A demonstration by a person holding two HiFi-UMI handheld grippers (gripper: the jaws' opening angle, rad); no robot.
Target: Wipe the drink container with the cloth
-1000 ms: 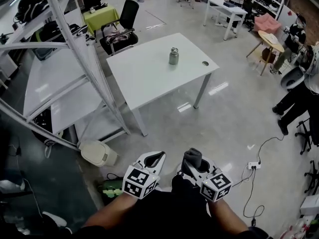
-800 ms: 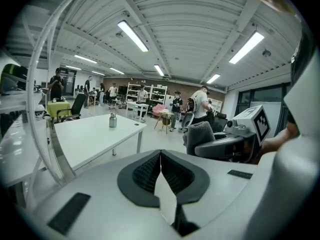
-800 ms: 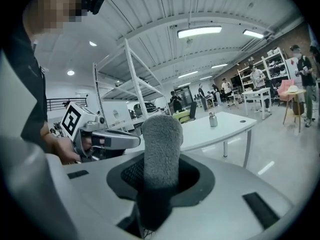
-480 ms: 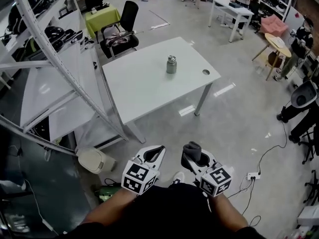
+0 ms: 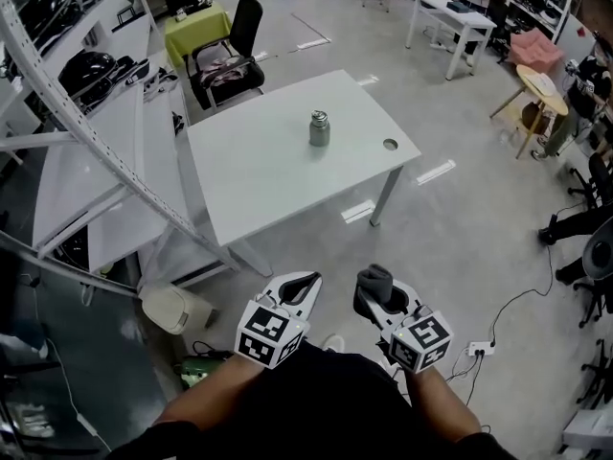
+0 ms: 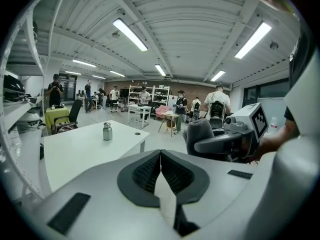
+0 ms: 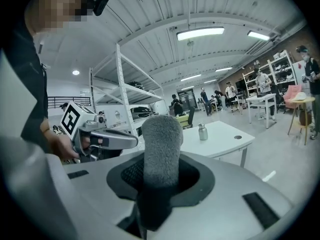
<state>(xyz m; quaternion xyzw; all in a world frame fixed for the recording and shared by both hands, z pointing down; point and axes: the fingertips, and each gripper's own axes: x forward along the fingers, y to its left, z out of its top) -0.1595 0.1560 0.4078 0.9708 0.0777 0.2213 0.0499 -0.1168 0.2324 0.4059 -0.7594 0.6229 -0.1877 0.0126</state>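
Observation:
A small steel drink container (image 5: 318, 128) stands upright near the far middle of the white table (image 5: 259, 175); it also shows far off in the left gripper view (image 6: 107, 131) and the right gripper view (image 7: 202, 132). Both grippers are held close to the person's body, well short of the table. My left gripper (image 5: 305, 284) is shut with nothing between its jaws. My right gripper (image 5: 374, 281) is shut on a grey cloth (image 7: 160, 154), which sticks up from the jaws as a roll (image 5: 374, 280).
A tall white metal rack (image 5: 86, 142) stands left of the table. A black chair (image 5: 225, 60) and a green-topped table (image 5: 196, 27) sit behind. A bin (image 5: 172, 307) and cables (image 5: 503, 310) lie on the floor. Several people stand far back.
The head view has shifted closer to the table; the container now sits a little lower and further left in view. Both grippers keep their hold and stay near the body.

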